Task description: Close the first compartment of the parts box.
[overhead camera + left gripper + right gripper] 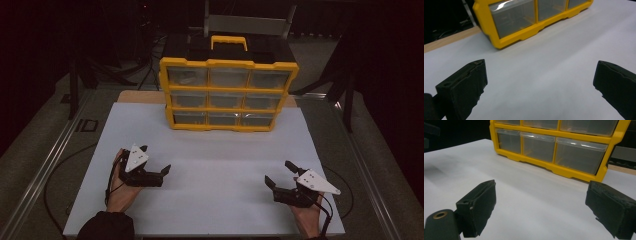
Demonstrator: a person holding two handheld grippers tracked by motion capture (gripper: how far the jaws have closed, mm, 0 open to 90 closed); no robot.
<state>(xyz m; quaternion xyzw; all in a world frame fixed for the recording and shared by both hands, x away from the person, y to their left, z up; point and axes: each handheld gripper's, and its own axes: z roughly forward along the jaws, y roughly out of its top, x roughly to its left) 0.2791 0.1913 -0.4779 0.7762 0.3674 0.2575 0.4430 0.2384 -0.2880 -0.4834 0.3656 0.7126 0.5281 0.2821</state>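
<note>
High view: a yellow plastic drawer cabinet with clear drawers (228,93) is seen upright at the far middle of the white tabletop (210,165), long axis across the table, drawer fronts facing the person. All drawers appear closed; the work seems not yet begun. Both the left gripper (156,160) and right gripper (279,173) are held released, empty, well apart from it.

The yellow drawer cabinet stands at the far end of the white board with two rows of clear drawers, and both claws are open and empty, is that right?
Not quite. The yellow drawer cabinet has three rows of clear drawers, three to a row, as the high view shows. The rest holds: it stands at the far end of the white board, and the left claw and the right claw are both open and empty.
</note>
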